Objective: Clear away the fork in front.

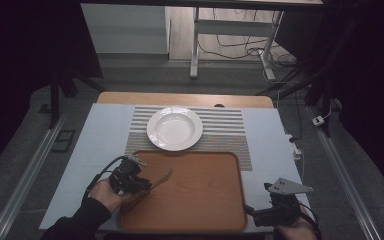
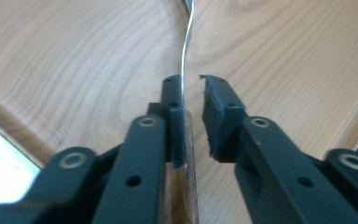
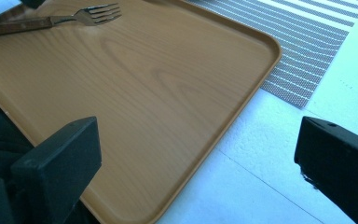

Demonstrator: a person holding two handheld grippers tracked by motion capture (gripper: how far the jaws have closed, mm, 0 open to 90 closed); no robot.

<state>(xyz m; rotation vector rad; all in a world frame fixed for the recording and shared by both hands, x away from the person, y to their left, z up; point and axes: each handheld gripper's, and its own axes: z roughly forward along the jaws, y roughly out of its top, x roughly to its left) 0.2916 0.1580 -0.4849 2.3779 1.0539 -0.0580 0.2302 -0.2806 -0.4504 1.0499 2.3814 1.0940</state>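
Observation:
A fork [image 1: 161, 179] with a wooden handle lies on the brown wooden tray [image 1: 195, 200], near its left edge, tines pointing to the upper right. My left gripper [image 1: 147, 186] straddles the handle end. In the left gripper view the fork's metal neck [image 2: 185, 51] rests against the left jaw, with a narrow gap to the right jaw, so the left gripper [image 2: 193, 81] is slightly open. My right gripper [image 1: 250, 210] hovers at the tray's front right corner, and its jaws stand wide apart and empty [image 3: 200, 135]. The right gripper view shows the fork [image 3: 51, 21] across the tray [image 3: 144, 93].
A white deep plate [image 1: 175, 128] sits on a striped placemat [image 1: 225, 130] just behind the tray. A pale sheet [image 1: 100, 140] covers the table. Desk legs and cables lie on the floor beyond the far edge.

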